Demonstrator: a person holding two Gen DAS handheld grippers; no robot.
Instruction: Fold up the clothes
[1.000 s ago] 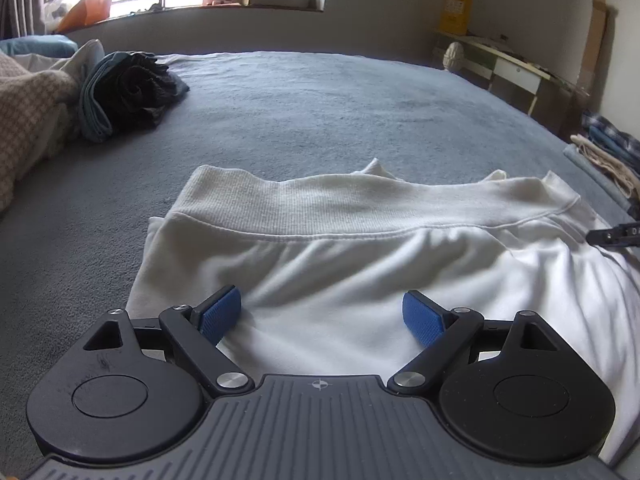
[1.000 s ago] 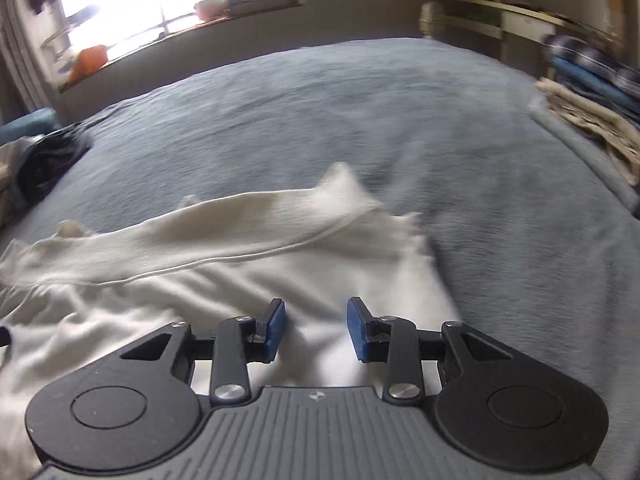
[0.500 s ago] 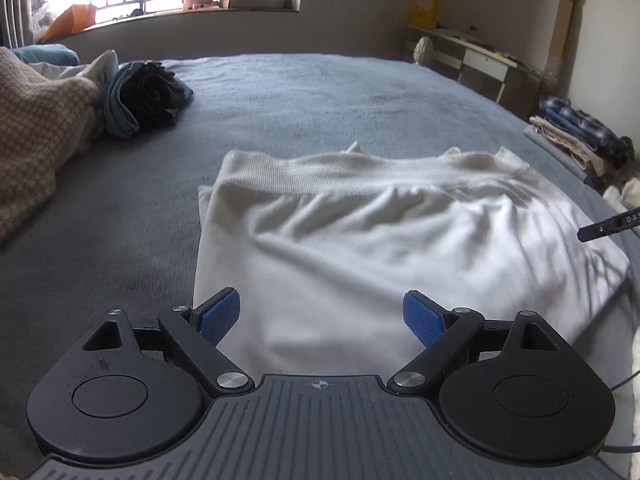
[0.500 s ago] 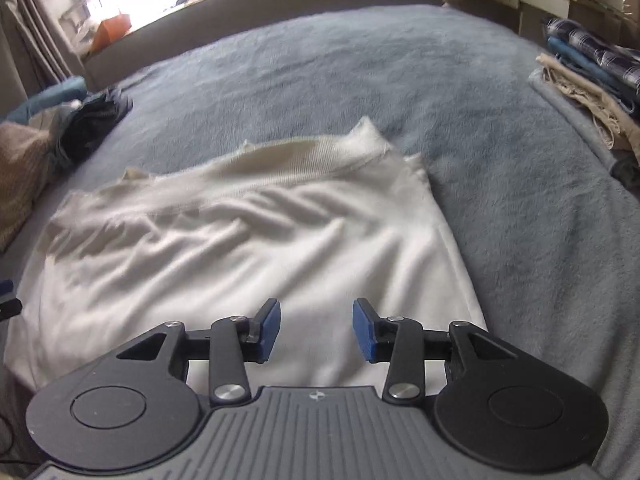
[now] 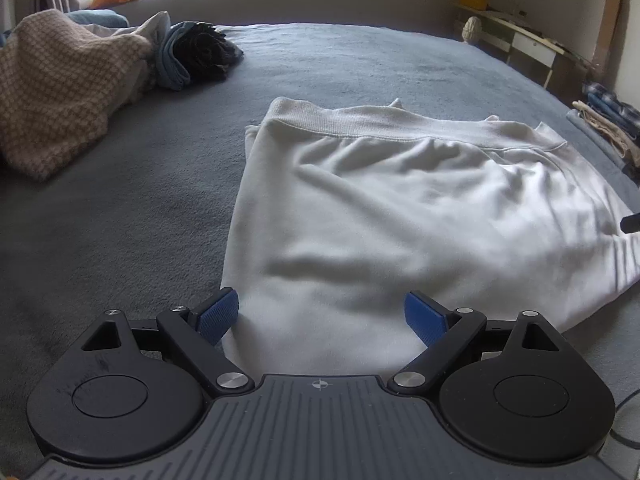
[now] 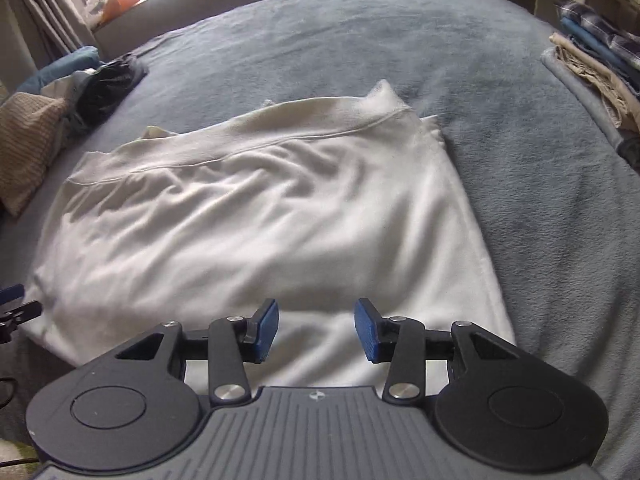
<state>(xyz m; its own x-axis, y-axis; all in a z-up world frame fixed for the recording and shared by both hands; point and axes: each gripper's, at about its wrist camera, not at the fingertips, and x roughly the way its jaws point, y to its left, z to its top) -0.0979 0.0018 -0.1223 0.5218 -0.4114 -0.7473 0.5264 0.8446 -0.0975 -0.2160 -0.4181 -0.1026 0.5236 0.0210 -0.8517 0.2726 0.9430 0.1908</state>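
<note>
Compared with one second ago, both cameras sit farther back from the white garment: then only its ribbed band and upper part filled the views, now nearly the whole folded rectangle shows, lying flat on the grey bedcover with the ribbed band on the far edge. The left gripper has its blue pads spread wide, as before, holding nothing; its left pad is at the garment's near left corner. The right gripper is also released, with a narrower gap and no cloth between the pads; the garment's near edge lies under it. In the left view a dark tip of the right gripper is cut off at the right frame border. In the right view a part of the left gripper pokes in at the left border, mostly out of frame. The garment's near edge is hidden behind both gripper bodies. At far left lie a checked knit and a dark bundle; a stack of folded clothes sits at the right, partly cropped. No containers in view.
</note>
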